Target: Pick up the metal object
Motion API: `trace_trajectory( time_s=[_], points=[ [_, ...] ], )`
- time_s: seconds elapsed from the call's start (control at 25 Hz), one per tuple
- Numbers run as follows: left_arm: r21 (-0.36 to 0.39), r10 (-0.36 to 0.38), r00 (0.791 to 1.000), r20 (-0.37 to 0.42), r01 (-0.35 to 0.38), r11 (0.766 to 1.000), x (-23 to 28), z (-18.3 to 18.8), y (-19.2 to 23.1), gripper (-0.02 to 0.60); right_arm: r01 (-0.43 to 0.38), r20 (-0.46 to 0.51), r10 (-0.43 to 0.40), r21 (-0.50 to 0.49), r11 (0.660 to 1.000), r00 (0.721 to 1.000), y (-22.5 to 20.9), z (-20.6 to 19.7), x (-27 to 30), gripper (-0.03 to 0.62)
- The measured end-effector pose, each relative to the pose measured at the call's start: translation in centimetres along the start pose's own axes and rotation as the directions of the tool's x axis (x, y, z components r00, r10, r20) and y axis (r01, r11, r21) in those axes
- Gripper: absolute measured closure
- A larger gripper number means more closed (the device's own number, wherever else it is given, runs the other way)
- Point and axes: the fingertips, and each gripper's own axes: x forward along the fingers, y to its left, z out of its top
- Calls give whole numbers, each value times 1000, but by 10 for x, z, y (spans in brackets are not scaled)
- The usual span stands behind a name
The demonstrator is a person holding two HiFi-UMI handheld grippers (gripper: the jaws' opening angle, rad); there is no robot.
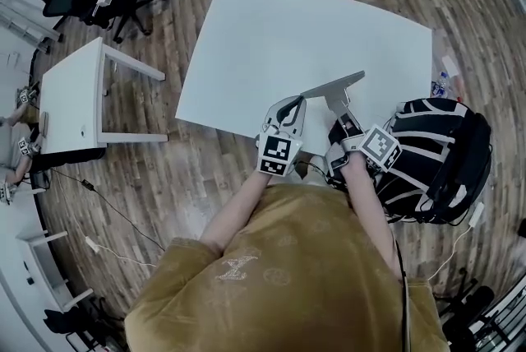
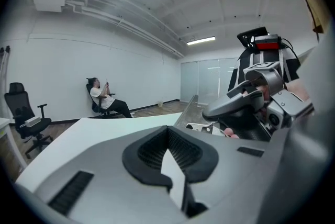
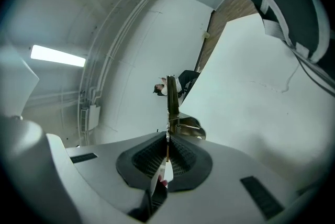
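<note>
The right tool [image 3: 167, 154] pinches the metal object [image 1: 333, 85] by a thin edge, so it may pivot loose. The left tool [image 2: 170, 160] is closed and empty.

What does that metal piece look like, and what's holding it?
The metal piece is a flat, dull grey T shape: a long bar with a shorter stem. The right gripper is shut on the stem, clamping its flat faces. It sits over the near edge of the white table; whether it touches the table is unclear.
</note>
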Motion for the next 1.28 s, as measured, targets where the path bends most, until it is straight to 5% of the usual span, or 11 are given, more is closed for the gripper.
trace_trajectory(
  time_s=[0.4,1.28],
  points=[
    [-5,17,995,97,-17,1000,-11,42,3,575,-88,47,85,72,994,995,25,12,-8,585],
    [25,43,966,253,-51,998,-26,99,7,575,-277,70,273,61,959,959,77,21,-4,586]
  ],
)
